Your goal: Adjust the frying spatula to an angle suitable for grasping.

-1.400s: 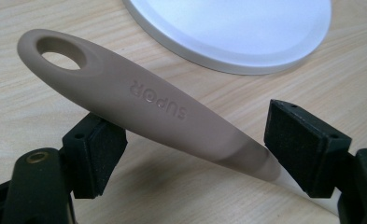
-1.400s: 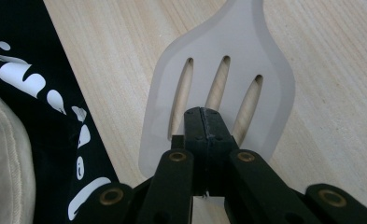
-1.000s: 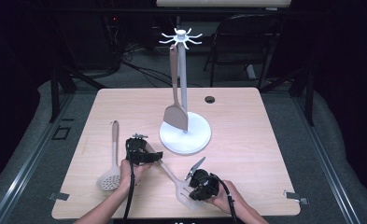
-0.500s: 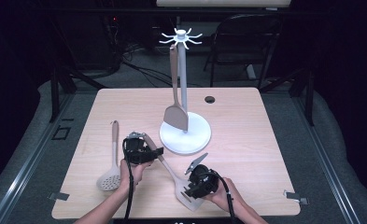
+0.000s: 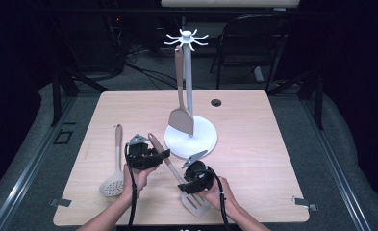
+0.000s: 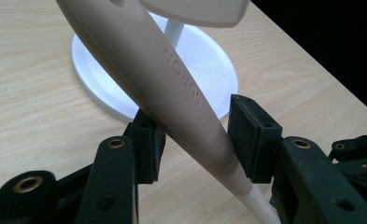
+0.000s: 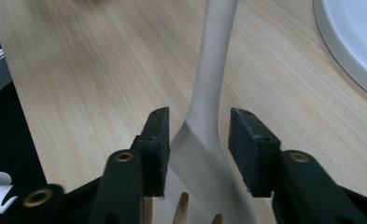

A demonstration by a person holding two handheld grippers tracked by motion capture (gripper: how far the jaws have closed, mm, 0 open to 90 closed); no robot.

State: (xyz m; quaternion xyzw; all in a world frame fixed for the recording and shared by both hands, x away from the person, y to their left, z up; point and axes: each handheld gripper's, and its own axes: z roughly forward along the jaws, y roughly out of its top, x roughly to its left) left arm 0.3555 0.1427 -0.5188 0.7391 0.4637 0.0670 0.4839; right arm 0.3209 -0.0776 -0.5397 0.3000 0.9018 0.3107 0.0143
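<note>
The slotted turner [image 5: 174,173] lies slantwise at the near middle of the table [image 5: 273,163], its brown handle pointing to about eleven o'clock and its pale slotted blade to five o'clock.

My left gripper [image 5: 153,156] has just been closing its jaws around the handle [image 6: 172,93]. The left pad touches the handle; at the right pad I see a sliver of gap, so this is not yet a firm clench.

My right gripper [image 5: 192,185] has just been opening. Its jaws stand loose on either side of the turner's neck [image 7: 204,116], where the blade begins, with table showing between pad and neck on the right.

At one o'clock from the turner stands the white rack [image 5: 190,130], with a solid spatula [image 5: 181,115] hanging from its hooks. At nine o'clock a skimmer [image 5: 114,168] lies flat.

My worry: with the right jaws released and the left ones barely seated on a tapered handle, lifting now could let the blade end swing down, or the handle slide through and drop. A swinging blade might also knock the rack's base.
</note>
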